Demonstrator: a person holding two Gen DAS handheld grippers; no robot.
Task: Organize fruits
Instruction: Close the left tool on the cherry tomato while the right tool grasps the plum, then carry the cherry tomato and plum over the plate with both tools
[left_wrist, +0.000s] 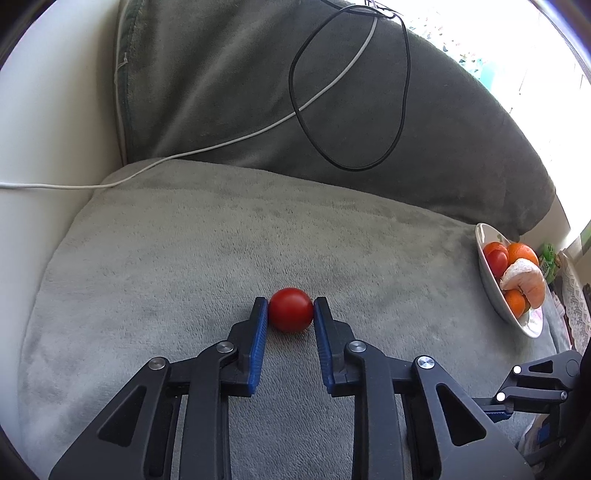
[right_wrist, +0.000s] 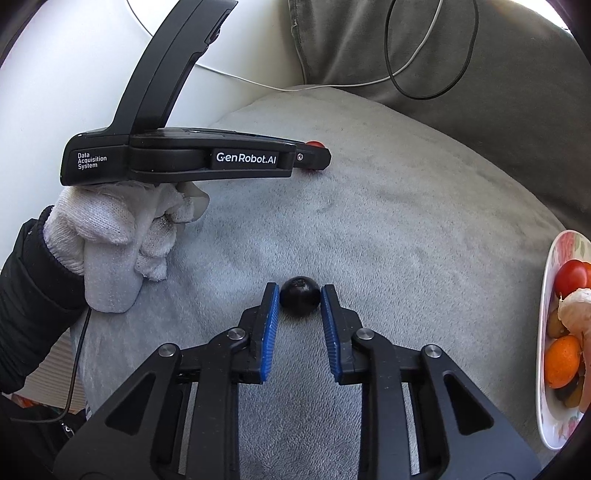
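A red tomato (left_wrist: 290, 309) lies on the grey cushion (left_wrist: 184, 240) between the blue pads of my left gripper (left_wrist: 290, 304); both pads touch its sides. A small dark round fruit (right_wrist: 299, 295) lies on the cushion (right_wrist: 406, 221) between the pads of my right gripper (right_wrist: 300, 293), which closes on it. A white plate (left_wrist: 491, 291) at the right holds tomatoes, oranges and a peeled piece. It also shows in the right wrist view (right_wrist: 545, 332). The left gripper's body (right_wrist: 207, 155) shows there too, with the tomato (right_wrist: 314, 144) peeking past its tip.
A dark grey back cushion (left_wrist: 258, 85) carries a black cable loop (left_wrist: 351, 92) and a white cable (left_wrist: 221, 146). A white sofa side (left_wrist: 55, 147) borders the left. A gloved hand (right_wrist: 122, 236) holds the left gripper.
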